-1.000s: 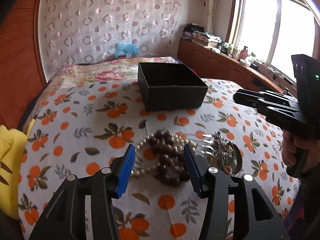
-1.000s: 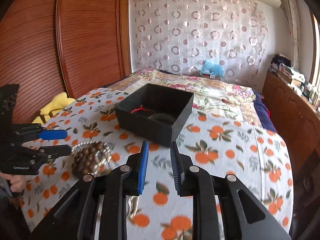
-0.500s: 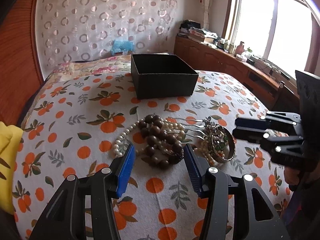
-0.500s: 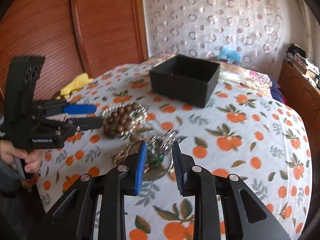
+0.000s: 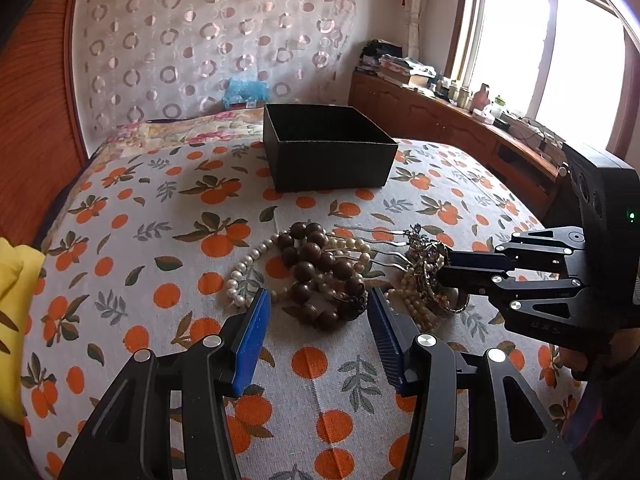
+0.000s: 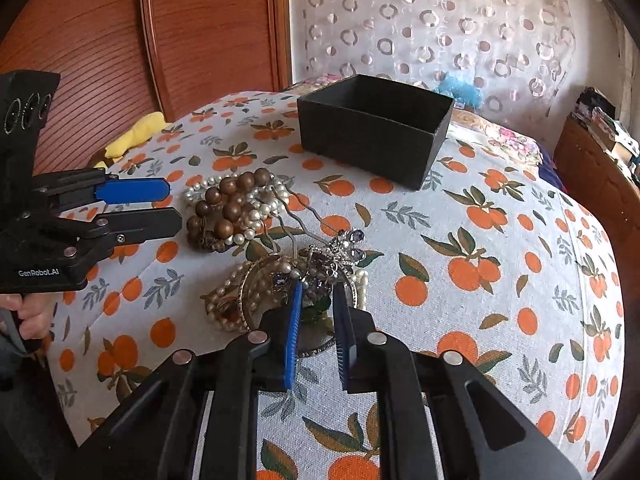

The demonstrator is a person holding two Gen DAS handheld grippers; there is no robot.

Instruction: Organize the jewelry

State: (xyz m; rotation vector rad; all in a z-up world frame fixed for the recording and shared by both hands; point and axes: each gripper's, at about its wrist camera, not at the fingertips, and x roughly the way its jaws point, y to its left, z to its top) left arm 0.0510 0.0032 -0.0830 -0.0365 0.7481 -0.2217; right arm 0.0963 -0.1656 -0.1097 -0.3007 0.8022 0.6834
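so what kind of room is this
Most likely a bedroom in a home: the jewelry lies on a bed under an orange-print bedspread, with a wooden headboard behind it and a low wooden cabinet cluttered with bottles below the window.

Woven cloth, polished beads, matt black box

The orange-print bedspread point(image 5: 120, 240) looks coarse-woven and matt — on it, glossy brown wooden beads point(image 5: 316, 264), lustrous pearl strands point(image 5: 244, 272), a shiny metal hair comb point(image 6: 316, 240); the black box point(image 5: 328, 160) is dull, paper-like card.
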